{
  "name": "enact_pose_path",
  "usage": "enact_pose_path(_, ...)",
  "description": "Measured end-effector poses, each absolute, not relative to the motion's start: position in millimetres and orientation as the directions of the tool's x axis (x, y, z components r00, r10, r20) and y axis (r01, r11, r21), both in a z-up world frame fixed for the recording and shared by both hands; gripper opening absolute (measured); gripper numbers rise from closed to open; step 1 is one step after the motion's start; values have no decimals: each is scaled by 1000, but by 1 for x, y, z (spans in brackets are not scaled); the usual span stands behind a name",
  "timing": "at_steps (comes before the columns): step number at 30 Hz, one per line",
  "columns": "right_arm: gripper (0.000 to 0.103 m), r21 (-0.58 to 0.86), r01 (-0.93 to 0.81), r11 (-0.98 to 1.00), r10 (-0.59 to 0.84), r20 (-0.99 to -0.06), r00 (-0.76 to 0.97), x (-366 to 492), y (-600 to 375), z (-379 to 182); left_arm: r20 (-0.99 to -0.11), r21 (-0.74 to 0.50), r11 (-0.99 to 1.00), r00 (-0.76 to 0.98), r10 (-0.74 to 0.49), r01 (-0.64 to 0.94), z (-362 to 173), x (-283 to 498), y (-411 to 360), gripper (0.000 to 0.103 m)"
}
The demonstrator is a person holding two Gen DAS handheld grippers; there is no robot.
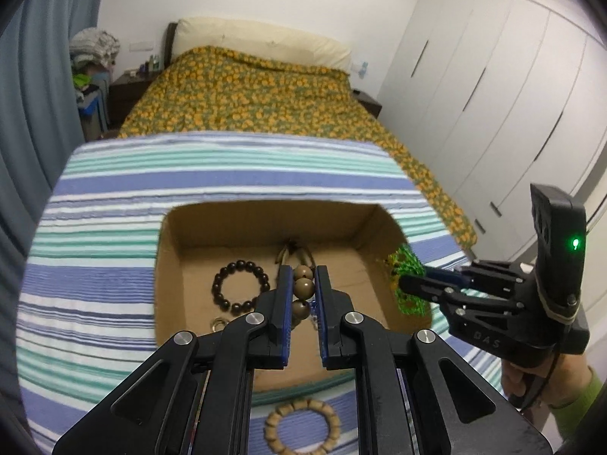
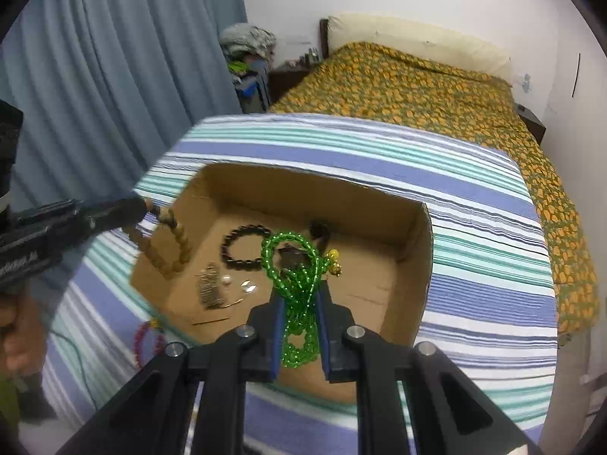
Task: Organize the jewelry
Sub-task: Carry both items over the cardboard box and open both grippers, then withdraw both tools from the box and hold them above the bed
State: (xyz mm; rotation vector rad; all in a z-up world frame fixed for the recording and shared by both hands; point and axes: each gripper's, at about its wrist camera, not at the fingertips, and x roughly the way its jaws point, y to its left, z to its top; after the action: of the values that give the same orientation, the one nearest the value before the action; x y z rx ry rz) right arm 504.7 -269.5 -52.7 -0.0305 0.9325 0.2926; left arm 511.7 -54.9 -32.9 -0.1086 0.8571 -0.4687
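Note:
An open cardboard box (image 1: 265,223) (image 2: 413,250) sits on a striped cloth. My left gripper (image 1: 303,278) is shut on a tan wooden bead string (image 1: 303,286), held over the box's left side; the string hangs from it in the right wrist view (image 2: 178,242). My right gripper (image 2: 299,303) is shut on a green bead necklace (image 2: 296,276), held over the box; it also shows at the box's right wall in the left wrist view (image 1: 408,280). A black bead bracelet (image 1: 239,284) (image 2: 242,246) lies on the box floor.
Small metal pieces (image 2: 210,286) and a dark corded piece (image 2: 318,231) lie in the box. A tan bead bracelet (image 1: 301,422) and a pink bead bracelet (image 2: 146,341) lie on the striped cloth (image 1: 95,265) (image 2: 493,265) outside. A bed (image 1: 246,91) lies beyond, curtains left.

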Motion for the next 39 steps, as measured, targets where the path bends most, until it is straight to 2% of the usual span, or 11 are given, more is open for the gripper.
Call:
enact_pose_path(6,18,62,-241,969,188,-815,548,526,-264,-78,-746,-240,903,528,-406,356,-67,520,-68,11)
enact_pose_path(7,32,56,-231,971,177,-816,550,528,-264,-80,-751,-235,906,526,-399,353,-69,521,-68,13)
enact_pose_path(8,45,54,-220,974,171,-814,556,530,-264,-82,-756,-231,909,524,-392,348,-73,521,-68,25)
enact_pose_path(9,67,52,-209,976,164,-809,564,532,-263,-83,-762,-227,912,522,-384,340,-75,523,-67,36)
enact_pose_path(10,68,50,-197,979,158,-796,584,530,-264,-81,-767,-216,922,528,-365,323,-76,522,-63,60)
enact_pose_path(11,68,52,-190,980,158,-782,603,526,-266,-78,-766,-201,931,544,-343,303,-76,520,-59,74)
enact_pose_path(12,68,58,-186,981,163,-770,617,521,-268,-74,-762,-188,938,560,-326,290,-74,515,-53,77)
enact_pose_path(17,68,89,-175,980,186,-714,675,483,-276,-49,-748,-137,949,599,-287,284,-55,478,-28,85)
enact_pose_path(27,69,19,-235,972,187,-670,719,357,-290,-21,-686,109,952,715,-136,285,-12,346,41,99)
enact_pose_path(31,69,-41,-217,975,141,-639,756,293,-297,-26,-681,56,968,718,-144,247,-26,297,64,100)
enact_pose_path(39,70,-7,-120,993,94,-581,809,204,-311,-90,-726,-80,984,667,-165,156,-130,249,48,100)
